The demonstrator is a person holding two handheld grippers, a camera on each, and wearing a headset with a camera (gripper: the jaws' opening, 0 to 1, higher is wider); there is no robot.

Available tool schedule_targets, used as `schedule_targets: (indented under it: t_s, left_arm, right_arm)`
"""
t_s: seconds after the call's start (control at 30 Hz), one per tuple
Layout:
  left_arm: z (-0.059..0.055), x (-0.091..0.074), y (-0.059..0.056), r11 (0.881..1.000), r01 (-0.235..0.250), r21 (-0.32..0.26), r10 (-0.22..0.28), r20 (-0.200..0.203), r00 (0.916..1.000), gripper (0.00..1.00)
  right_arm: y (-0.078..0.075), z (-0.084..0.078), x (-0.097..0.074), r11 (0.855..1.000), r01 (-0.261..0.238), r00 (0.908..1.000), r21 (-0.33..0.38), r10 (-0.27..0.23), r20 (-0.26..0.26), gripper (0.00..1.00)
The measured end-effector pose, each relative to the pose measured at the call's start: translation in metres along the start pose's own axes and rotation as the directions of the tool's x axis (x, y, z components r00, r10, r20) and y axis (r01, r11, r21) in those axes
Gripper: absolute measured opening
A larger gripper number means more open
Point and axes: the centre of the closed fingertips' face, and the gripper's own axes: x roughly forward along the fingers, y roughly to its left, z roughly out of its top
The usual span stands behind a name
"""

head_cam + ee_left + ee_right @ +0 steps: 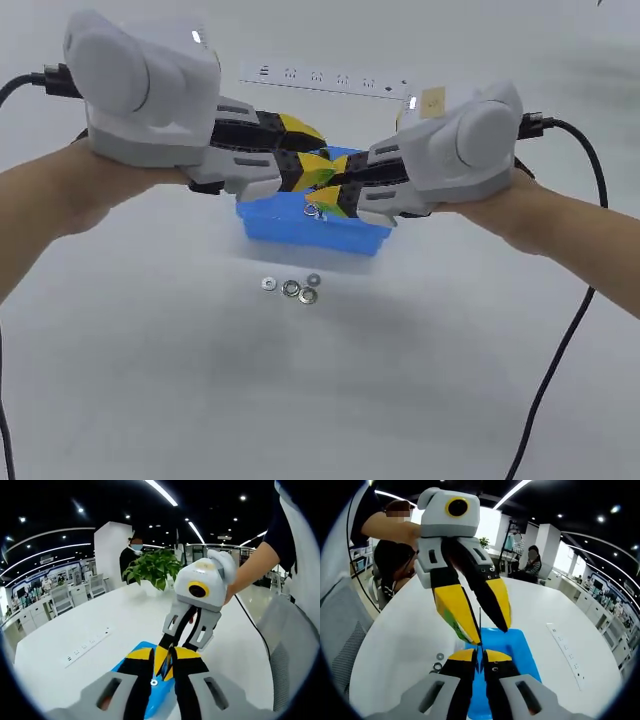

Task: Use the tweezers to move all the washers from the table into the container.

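Two grippers meet tip to tip above the blue container [300, 232]. The right gripper [480, 659] has its jaws pinched on the thin tweezers [480, 622], which rise between the slightly parted jaws of the left gripper [490, 634]. One washer [315, 211] hangs at the meeting tips, over the container — whether the tweezers grip it is too small to tell. Four other washers [291, 288] lie in a loose cluster on the white table [150, 380], just in front of the container; a power strip [325, 78] lies well behind it.
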Motion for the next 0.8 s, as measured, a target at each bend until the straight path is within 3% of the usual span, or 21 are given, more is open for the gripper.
schedule_targets:
  t_s: [0.13,0.23,0.4,0.8]
  left_arm:
    - [0.0015,0.0003,-0.0081,0.999,0.035,0.029,-0.035,-0.006,0.9994,0.08]
    - [0.0022,-0.0001,-0.008,0.995,0.03,0.099,-0.029,-0.017,0.9994,0.08]
    - [0.0018,-0.0013,-0.0077,0.99,0.032,0.135,-0.029,-0.03,0.9991,0.07]
    - [0.0041,-0.0013,-0.0057,0.985,0.026,0.169,-0.021,-0.033,0.9992,0.05]
  right_arm:
    - [-0.0015,0.0017,-0.0002,1.0,0.005,1.0,-0.001,-0.005,0.003,0.08]
    - [-0.0015,0.0024,-0.0004,1.0,0.005,1.0,-0.005,-0.005,0.004,0.08]
    - [-0.0018,0.0033,-0.0007,1.0,0.01,0.9999,-0.016,-0.01,0.002,0.08]
    - [-0.003,0.0054,-0.0041,1.0,0.028,0.9996,0.009,-0.028,0.0,0.11]
